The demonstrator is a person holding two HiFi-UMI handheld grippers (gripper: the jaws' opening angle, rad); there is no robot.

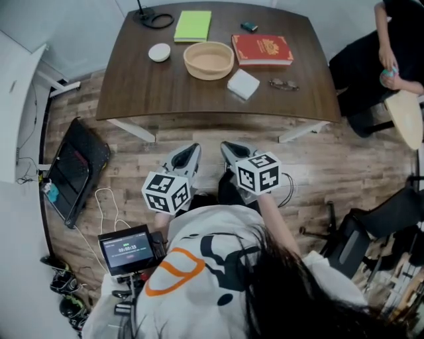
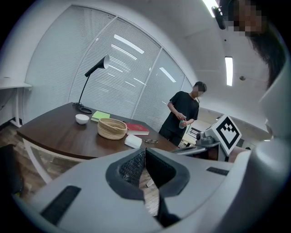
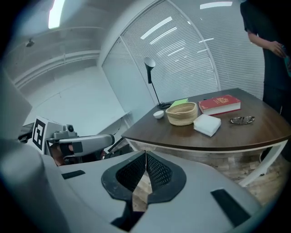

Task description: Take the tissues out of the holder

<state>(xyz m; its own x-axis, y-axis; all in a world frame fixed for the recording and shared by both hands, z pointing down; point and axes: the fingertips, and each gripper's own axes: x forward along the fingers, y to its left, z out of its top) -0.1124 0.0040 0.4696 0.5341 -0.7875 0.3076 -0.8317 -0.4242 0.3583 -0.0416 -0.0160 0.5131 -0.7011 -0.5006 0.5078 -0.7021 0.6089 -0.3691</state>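
Closest in, both claws are held by the person's chest, over the pale wooden plank floor (image 1: pixel 344 165) and well apart from anything on the table. The left claw (image 2: pixel 144 154) is clenched, its meshed pads meeting with nothing between them. The right claw (image 3: pixel 145 155) is clenched and empty as well. Neither touches any of the task's things.

Past a stretch of floor stands the dark brown wooden tabletop (image 1: pixel 146 86). Towards its front edge lies the white square stack of tissues (image 1: pixel 243 84), flat on the wood. It is just beside the round woven tan basket (image 1: pixel 209 60), which I take to be the holder, and plainly outside it. A pair of thin-rimmed spectacles (image 1: pixel 283 84) lies near the stack on its right. From the head view the basket's inside looks bare.

Further back are a red hardcover book (image 1: pixel 262 49), a small white round bowl (image 1: pixel 159 52) and a lime-green notebook (image 1: pixel 193 26). At the far edge is the round base of a black desk lamp (image 1: pixel 154 18).

Judged from this, the removal looks finished: the tissues are out and set down, and both claws are free. I see nothing left to do, though a single sheet at the basket's bottom would be hard to make out.
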